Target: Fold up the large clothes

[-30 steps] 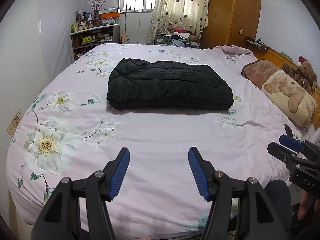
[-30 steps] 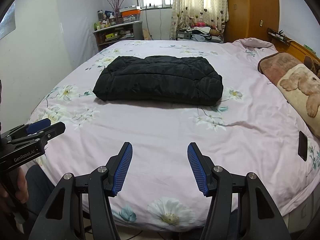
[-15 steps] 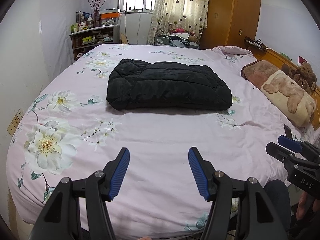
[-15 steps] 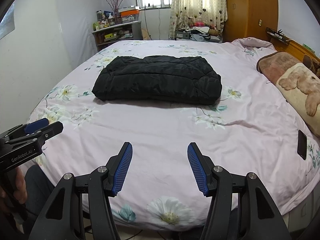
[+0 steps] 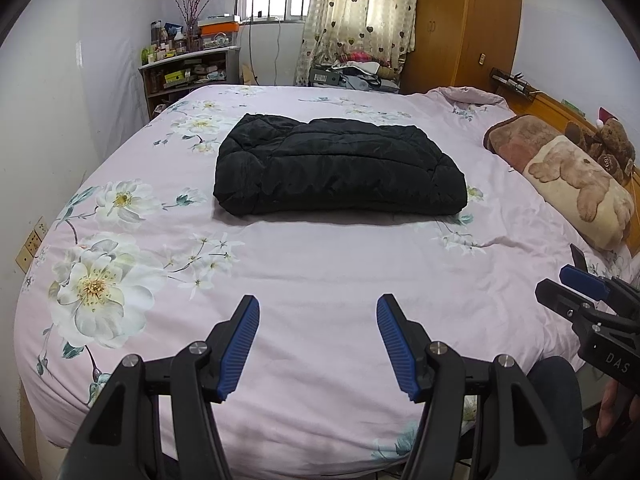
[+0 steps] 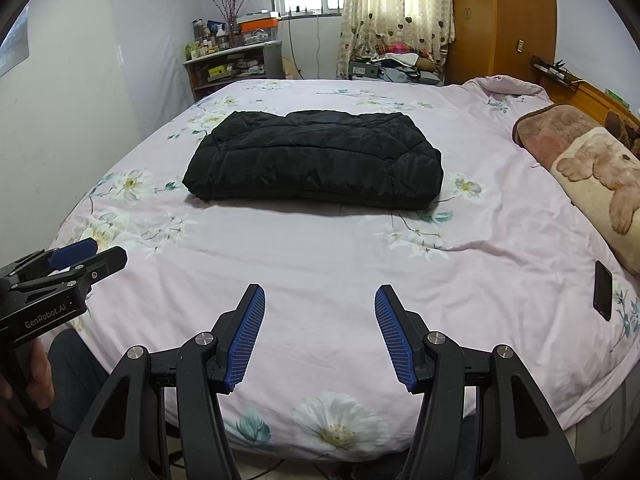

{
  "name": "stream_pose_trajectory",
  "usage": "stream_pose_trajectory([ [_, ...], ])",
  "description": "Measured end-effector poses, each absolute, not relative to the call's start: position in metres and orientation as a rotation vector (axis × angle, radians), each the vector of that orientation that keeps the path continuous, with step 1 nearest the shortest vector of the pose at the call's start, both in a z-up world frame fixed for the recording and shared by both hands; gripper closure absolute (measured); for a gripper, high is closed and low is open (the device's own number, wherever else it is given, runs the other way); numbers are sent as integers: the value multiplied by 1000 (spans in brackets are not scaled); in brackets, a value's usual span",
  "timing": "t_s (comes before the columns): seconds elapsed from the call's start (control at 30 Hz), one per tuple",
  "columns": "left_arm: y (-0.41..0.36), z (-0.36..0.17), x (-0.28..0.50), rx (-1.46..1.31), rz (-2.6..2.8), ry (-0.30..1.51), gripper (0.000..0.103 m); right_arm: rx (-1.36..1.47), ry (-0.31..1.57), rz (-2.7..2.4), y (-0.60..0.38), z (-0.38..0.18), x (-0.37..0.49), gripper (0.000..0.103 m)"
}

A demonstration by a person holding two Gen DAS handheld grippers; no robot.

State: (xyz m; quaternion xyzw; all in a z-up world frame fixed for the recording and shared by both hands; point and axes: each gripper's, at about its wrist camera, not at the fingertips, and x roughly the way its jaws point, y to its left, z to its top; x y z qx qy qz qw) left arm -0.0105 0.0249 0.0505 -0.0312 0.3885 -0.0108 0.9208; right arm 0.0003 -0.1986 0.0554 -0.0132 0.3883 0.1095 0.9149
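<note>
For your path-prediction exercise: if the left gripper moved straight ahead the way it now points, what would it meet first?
Probably the pink floral bedspread. The open left gripper points over it toward the folded black jacket, which lies further on; depth is hard to judge.

From my left tool point(image 5: 318, 340) and right tool point(image 6: 320, 334), both spread wide and holding nothing, I see bare sheet on the bed point(image 5: 320, 280) all the way to the folded black jacket point(image 5: 340, 172), the one bulky thing mid-bed. Open sheet runs round its left and far sides too. On the right, the pillows point(image 5: 576, 184) line the headboard side, and a dark phone point(image 6: 603, 296) lies flat near that edge. The gap between jacket and pillows looks passable, though the fisheye warps it.
</note>
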Motion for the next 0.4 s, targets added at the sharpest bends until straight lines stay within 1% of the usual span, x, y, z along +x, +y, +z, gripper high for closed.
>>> stream_pose_trajectory([
  [0.4,26,45,-6,-72,2,797,40,-20,807,223,-203,52,1,45],
])
